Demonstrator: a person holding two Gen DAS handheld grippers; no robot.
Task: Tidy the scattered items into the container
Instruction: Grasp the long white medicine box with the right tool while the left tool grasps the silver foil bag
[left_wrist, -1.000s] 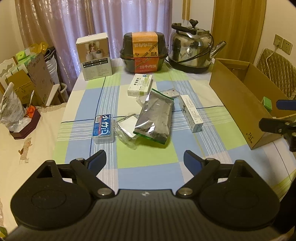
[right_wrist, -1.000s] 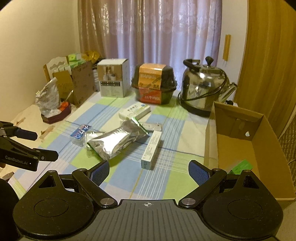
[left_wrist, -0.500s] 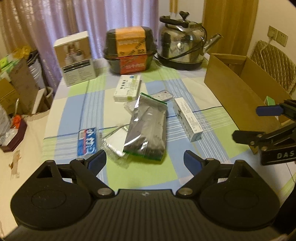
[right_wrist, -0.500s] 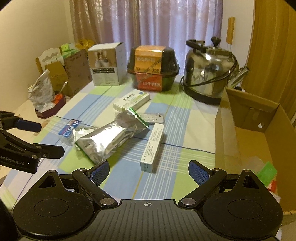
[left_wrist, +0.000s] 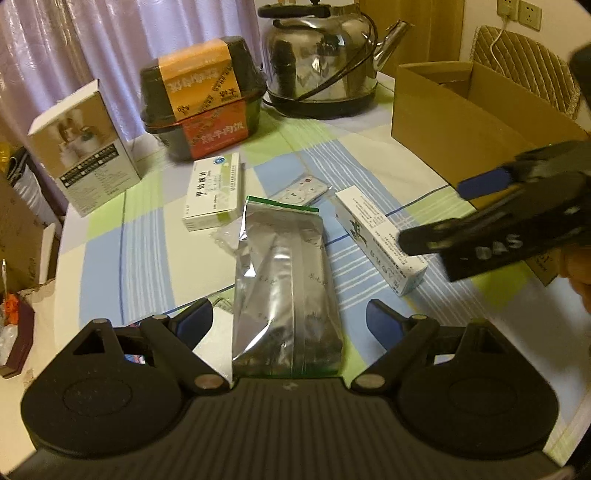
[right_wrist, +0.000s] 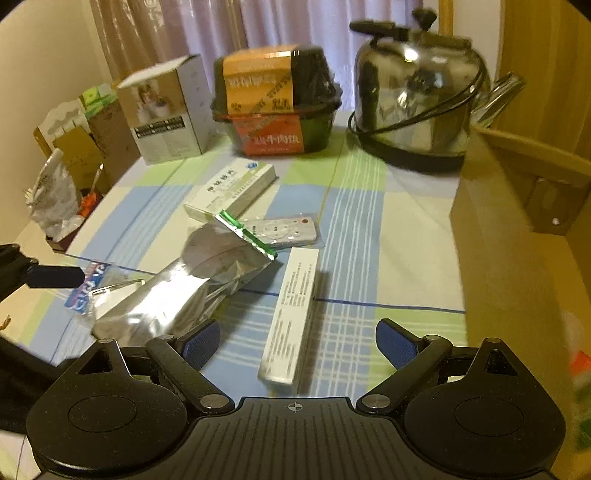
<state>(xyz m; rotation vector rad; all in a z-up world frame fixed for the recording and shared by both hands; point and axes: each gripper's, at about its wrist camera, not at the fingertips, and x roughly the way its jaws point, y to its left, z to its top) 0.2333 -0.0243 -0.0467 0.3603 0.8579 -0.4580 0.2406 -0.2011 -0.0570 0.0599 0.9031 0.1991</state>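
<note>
Your left tongs (left_wrist: 290, 319) spread wide, straddling silver foil pouch (left_wrist: 286, 284) on tabletop (left_wrist: 147, 251). Your right tongs (right_wrist: 297, 339) spread over long white box (right_wrist: 291, 317); cardboard box (right_wrist: 517, 277) beside.

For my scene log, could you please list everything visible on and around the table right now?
Foil pouch: 1, silver, table centre.
Long carton: 1, white, right of pouch.
Medicine box: 1, white-green, behind pouch.
Remote: 1, white, bagged.
Blue pack: 1, left.
Cardboard box: 1, brown, right.
Kettle: 1, steel, back.
Food tub: 1, black-orange, back.
Product box: 1, white, back left.
Left gripper: open.
Right gripper: open.
</note>
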